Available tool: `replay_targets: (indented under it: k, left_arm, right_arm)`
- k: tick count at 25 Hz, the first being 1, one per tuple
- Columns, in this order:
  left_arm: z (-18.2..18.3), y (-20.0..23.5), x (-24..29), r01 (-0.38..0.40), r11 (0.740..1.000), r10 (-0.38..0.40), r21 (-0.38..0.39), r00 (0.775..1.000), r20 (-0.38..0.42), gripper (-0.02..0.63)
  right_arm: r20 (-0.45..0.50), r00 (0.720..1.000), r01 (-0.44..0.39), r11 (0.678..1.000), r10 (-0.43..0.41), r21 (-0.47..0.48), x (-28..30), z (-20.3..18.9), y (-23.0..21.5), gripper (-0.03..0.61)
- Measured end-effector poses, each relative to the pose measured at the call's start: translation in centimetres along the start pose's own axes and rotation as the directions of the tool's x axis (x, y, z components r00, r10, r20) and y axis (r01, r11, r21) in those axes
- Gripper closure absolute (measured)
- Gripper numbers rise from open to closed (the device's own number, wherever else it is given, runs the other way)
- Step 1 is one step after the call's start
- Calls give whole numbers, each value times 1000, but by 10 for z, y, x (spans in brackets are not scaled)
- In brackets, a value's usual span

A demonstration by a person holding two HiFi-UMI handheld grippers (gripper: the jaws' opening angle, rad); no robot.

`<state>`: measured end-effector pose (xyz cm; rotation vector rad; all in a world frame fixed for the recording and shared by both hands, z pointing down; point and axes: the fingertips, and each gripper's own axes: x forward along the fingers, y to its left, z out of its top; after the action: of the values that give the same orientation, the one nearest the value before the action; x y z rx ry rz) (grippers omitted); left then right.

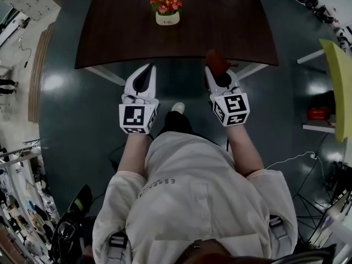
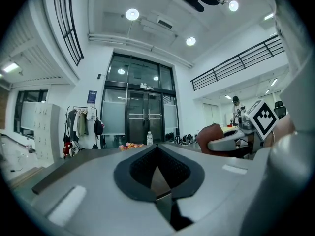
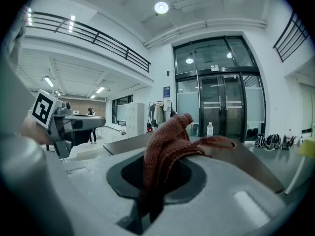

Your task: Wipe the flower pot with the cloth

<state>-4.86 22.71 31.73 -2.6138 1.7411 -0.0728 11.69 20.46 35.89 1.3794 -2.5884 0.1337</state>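
Note:
A white flower pot (image 1: 167, 19) with pink and orange flowers (image 1: 165, 1) stands at the far middle of a dark brown table (image 1: 110, 32). In front of the table's near edge, my left gripper (image 1: 148, 68) is shut and holds nothing. My right gripper (image 1: 213, 66) is level with it, shut on a rust-red knitted cloth (image 1: 216, 60). In the right gripper view the cloth (image 3: 170, 141) bunches up out of the jaws and hides their tips. The left gripper view has the shut jaws (image 2: 158, 150), the flowers (image 2: 129, 145) far off on the tabletop, and the cloth (image 2: 211, 134) at right.
I stand on a dark floor just short of the table. A yellow panel (image 1: 340, 87) and a shelf with a red object (image 1: 318, 113) are at the right, with a white cable (image 1: 286, 159) on the floor. A water bottle (image 2: 149, 138) stands beyond the table.

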Motion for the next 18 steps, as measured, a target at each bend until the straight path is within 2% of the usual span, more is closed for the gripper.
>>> replay_targets:
  k: [9,14,18]
  left_arm:
    - [3,-10,-23,-17,1000,17,-10,1000,18,603]
    - [6,-13,-30,-11,999,12,-31,999,29,603]
    - [9,-10,-30,-16,999,18,-44,999,40,603]
  right_arm:
    - [2,1000,-28,1000,28,1,-14,-7,15,528]
    - [-4,999,-39,996,39,77,-16,-10,15,528]
    - [-11,999,-40,998,41,50,-17,-8,15,528]
